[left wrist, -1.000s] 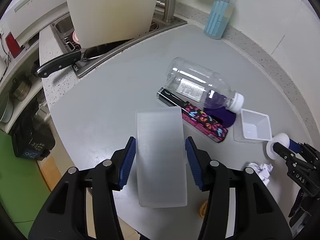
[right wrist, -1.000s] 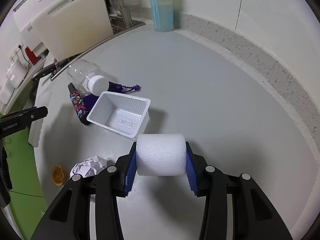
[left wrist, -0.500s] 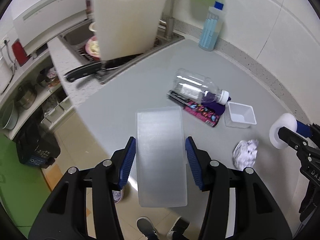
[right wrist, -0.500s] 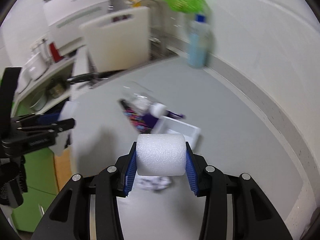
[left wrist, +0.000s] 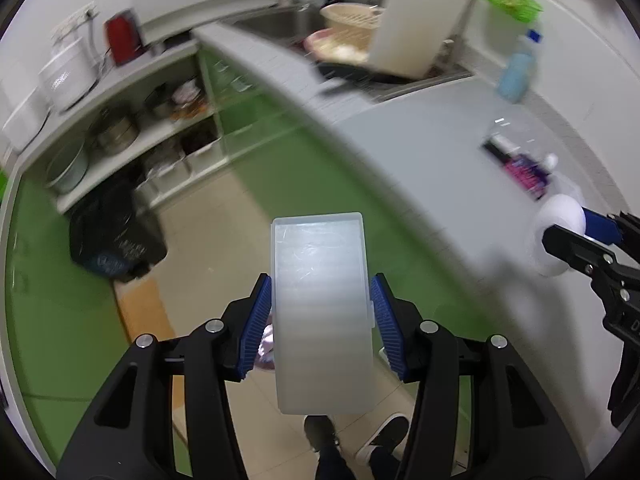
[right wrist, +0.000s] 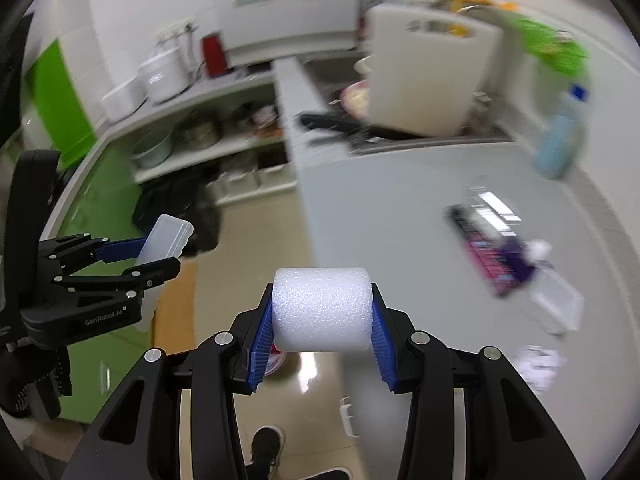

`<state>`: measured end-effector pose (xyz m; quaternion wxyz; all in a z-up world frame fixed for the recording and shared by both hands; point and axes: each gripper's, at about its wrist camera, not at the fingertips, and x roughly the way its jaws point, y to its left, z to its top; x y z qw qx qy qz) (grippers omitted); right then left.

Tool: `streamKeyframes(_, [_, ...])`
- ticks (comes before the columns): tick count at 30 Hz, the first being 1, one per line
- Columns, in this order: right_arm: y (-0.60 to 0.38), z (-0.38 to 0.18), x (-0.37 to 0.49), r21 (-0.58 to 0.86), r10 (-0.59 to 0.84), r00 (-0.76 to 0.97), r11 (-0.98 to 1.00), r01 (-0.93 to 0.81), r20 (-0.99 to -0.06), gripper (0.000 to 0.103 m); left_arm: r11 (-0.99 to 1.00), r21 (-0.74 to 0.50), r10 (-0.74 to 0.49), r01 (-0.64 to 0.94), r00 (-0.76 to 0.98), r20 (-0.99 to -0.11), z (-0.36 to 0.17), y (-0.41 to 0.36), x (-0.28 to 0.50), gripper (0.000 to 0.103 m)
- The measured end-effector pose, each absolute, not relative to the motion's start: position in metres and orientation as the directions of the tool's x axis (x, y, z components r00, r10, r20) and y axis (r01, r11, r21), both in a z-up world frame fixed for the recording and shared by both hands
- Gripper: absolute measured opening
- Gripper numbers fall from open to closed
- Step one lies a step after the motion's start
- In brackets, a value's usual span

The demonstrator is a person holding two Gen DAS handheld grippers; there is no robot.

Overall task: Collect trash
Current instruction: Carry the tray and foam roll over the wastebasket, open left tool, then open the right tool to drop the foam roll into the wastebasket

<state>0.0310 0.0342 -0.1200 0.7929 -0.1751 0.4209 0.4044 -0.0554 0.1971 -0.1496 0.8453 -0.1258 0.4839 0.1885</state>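
Trash was what both our tools carried: the left gripper [left wrist: 320, 320] was clamped on a translucent plastic lid [left wrist: 320, 304], its blue pads [left wrist: 256, 320] pressed against the lid's long edges, and the right gripper [right wrist: 320, 320] was clenched around a white foam cylinder [right wrist: 321, 308] lying crosswise between its pads. We held both pieces in the air, off the grey countertop [left wrist: 420, 152], with tiled floor [left wrist: 208, 232] and green floor covering showing beneath them.

From the right wrist view we saw the left gripper [right wrist: 156, 258] off to our left with the lid [right wrist: 164, 240] angled upward in it; from the left wrist view the foam cylinder [left wrist: 558, 236] showed at the right edge.

On the counter lay more litter, blurred: a clear plastic bottle [right wrist: 492, 208] beside a colourful flat packet [right wrist: 484, 252], a small clear tray [right wrist: 556, 304] near them, and a crumpled paper wad [right wrist: 536, 364] closer to us. Farther back a white cutting board [right wrist: 424, 72] leaned at the sink, and a blue bottle [right wrist: 560, 140] stood by the wall. A black bag [left wrist: 116, 236] sat on the floor by open shelves [left wrist: 132, 132]. Our shoes [left wrist: 352, 436] showed below.
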Motion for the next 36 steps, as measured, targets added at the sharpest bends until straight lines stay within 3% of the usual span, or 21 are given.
streamKeyframes(9, [0.14,-0.237,-0.002,0.07,0.434,0.183,0.505,-0.861,-0.882,0.042,0.849,-0.042,0.184,-0.527,0.369,-0.911,-0.265,0.272,-0.113,0.051])
streamKeyframes(21, [0.211,-0.442,-0.02,0.074,0.348,0.092,0.436,-0.897,-0.933,0.042,0.824,-0.068,0.107,-0.563,0.271,-0.957,-0.507,0.337,-0.114,0.051])
streamKeyframes(27, [0.216,-0.512,-0.015,0.072,0.321,0.08,0.436,-0.897,-0.944,0.042,0.824,-0.075,0.072,-0.562,0.236,-0.969,-0.598,0.35,-0.108,0.051])
streamKeyframes(32, [0.216,-0.545,-0.011,0.072,0.299,0.07,0.438,-0.896,-0.952,0.043,0.815,-0.086,0.061,-0.573,0.233,-0.97,-0.64,0.355,-0.108,0.052])
streamKeyframes(34, [0.217,-0.552,-0.012,0.071,0.292,0.068,0.438,-0.896,-0.954,0.043,0.808,-0.089,0.062,-0.583,0.234,-0.97,-0.648,0.356,-0.109,0.061])
streamKeyframes(36, [0.222,-0.559,-0.013,0.071,0.287,0.064,0.435,-0.898,-0.956,0.042,0.802,-0.091,0.07,-0.591,0.243,-0.968,-0.652,0.359,-0.11,0.094])
